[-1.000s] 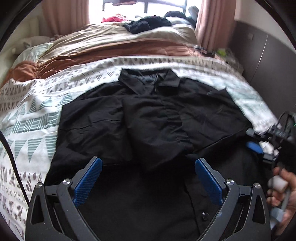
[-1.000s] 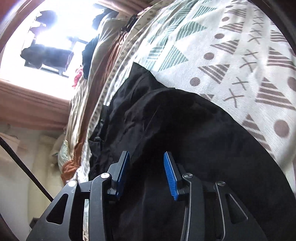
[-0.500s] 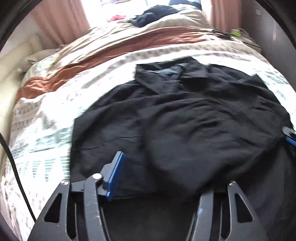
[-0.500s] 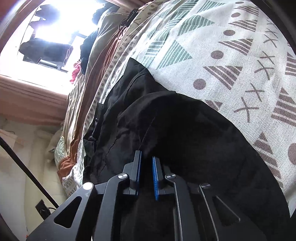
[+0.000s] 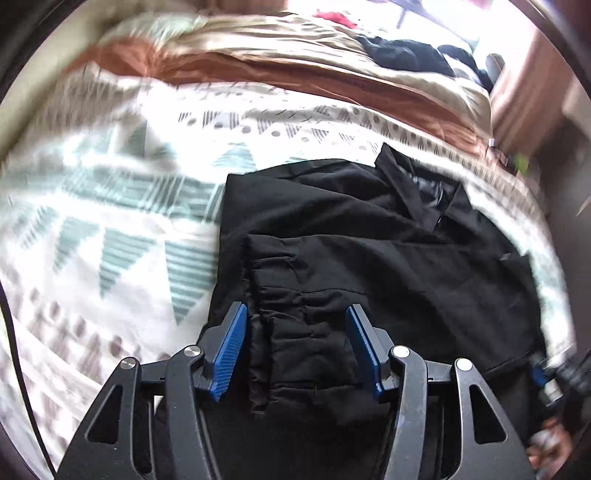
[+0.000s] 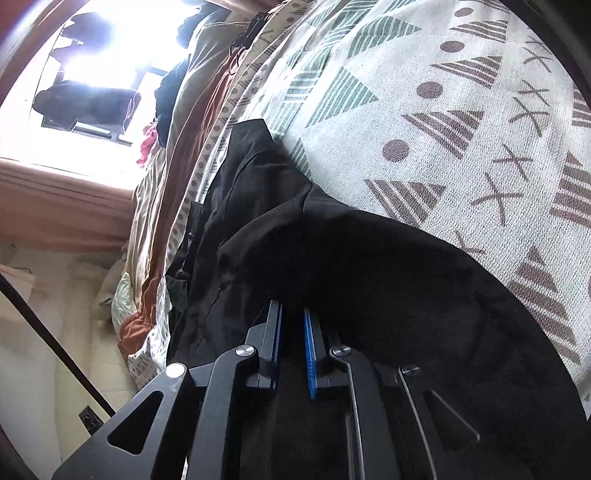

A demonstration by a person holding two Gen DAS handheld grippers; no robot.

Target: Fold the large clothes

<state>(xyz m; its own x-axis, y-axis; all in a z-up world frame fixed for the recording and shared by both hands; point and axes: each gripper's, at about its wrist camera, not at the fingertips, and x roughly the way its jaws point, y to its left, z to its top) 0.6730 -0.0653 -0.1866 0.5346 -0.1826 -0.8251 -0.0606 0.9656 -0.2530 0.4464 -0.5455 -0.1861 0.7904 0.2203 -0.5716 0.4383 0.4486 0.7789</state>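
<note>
The left gripper (image 5: 295, 347) stands about half spread over the black shirt (image 5: 388, 258), its two blue pads (image 5: 229, 350) on either side of a gathered, wrinkled fold near the shirt's left edge. Its jaws have just been closing, with that bunched cloth between them; the view is blurred and the pads do not clearly press on it.

The right gripper (image 6: 293, 350) has its pads nearly pressed together, pinching a fold of the same shirt (image 6: 369, 277), which rises in a hump just ahead of its fingertips. Its jaws have also just closed in.

There is one shirt, lying on the bed (image 5: 129, 221) on a patterned cover of triangles, dots and crosses, collar (image 5: 417, 192) pointing toward the window. Beyond the shirt lies one brown and beige blanket (image 5: 295, 74), and past that a small pile of dark clothes (image 5: 406, 55) with one red piece (image 5: 336, 16) beside it. Two grippers are in view; part of a hand (image 5: 546, 443) shows right of the shirt.
</note>
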